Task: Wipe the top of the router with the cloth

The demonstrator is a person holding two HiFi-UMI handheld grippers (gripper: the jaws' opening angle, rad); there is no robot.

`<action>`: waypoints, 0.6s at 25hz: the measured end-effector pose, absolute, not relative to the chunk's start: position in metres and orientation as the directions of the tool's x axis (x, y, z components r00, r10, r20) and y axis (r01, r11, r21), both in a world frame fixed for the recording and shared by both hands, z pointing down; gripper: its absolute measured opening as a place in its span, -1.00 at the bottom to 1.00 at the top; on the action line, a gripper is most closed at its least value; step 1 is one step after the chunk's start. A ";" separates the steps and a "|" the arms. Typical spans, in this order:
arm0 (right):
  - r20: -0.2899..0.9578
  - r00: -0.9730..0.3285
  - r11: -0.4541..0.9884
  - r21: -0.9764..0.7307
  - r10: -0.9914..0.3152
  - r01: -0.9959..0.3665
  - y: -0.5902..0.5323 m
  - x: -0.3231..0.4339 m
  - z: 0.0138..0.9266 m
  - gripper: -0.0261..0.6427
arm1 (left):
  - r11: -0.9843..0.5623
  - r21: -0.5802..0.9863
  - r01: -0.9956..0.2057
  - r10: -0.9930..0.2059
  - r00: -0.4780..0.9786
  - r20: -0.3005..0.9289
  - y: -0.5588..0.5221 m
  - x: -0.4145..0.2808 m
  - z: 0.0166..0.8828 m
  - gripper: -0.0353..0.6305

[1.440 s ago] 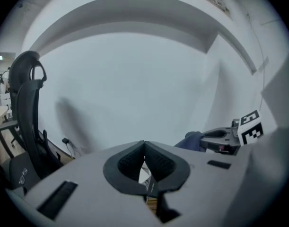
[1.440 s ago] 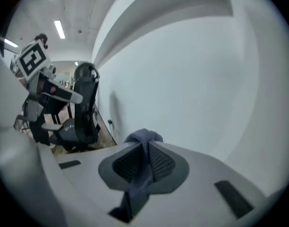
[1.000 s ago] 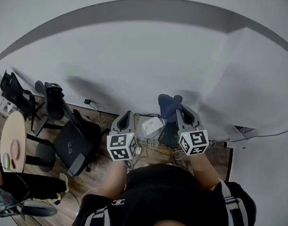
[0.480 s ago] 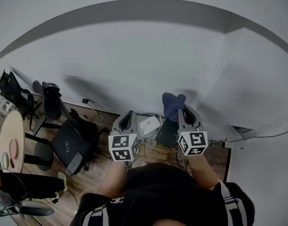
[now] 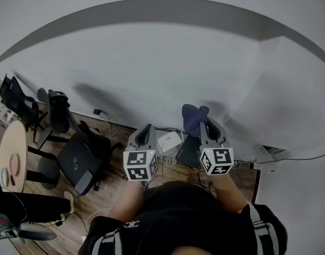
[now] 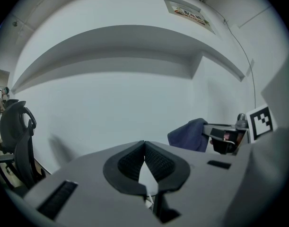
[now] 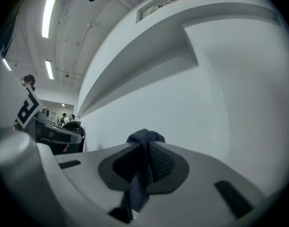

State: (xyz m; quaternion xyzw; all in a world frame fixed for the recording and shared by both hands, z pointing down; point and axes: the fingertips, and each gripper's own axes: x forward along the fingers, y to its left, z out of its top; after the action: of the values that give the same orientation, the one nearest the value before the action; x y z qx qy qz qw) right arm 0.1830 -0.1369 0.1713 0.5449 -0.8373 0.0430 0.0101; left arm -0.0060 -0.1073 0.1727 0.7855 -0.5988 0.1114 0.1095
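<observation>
The right tool (image 5: 210,133) is clenched on the cloth (image 5: 193,118), which bunches past its tips. The left tool (image 5: 144,135) is pinched closed on nothing. What I take for the router (image 5: 169,141), a white box, sits low between them at the cloth's 8 o'clock. Wiping looks not yet begun. Next, the cloth must come down flat onto the router's top.

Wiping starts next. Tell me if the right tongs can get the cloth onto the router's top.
Probably yes: the right tongs, shut on the cloth, hang just beside the router, and nothing covers its top.
</observation>
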 end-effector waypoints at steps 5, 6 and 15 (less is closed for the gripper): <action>0.065 -0.420 0.417 -0.057 -0.905 -0.907 -0.137 0.179 0.172 -0.86 | -0.264 0.049 -0.963 -0.913 0.266 0.310 -0.109 -0.004 0.177 -0.88; 0.066 -0.422 0.419 -0.056 -0.904 -0.906 -0.136 0.178 0.173 -0.86 | -0.266 0.052 -0.962 -0.912 0.269 0.309 -0.109 -0.004 0.177 -0.88; 0.082 -0.425 0.421 -0.069 -0.901 -0.905 -0.140 0.175 0.181 -0.86 | -0.280 0.060 -0.958 -0.906 0.284 0.313 -0.115 0.000 0.182 -0.88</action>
State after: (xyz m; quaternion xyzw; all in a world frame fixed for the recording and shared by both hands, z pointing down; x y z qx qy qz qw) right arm 0.1751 -0.1402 0.1805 0.5358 -0.8426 0.0510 0.0162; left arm -0.0005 -0.1150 0.1815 0.7924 -0.5882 0.1091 0.1191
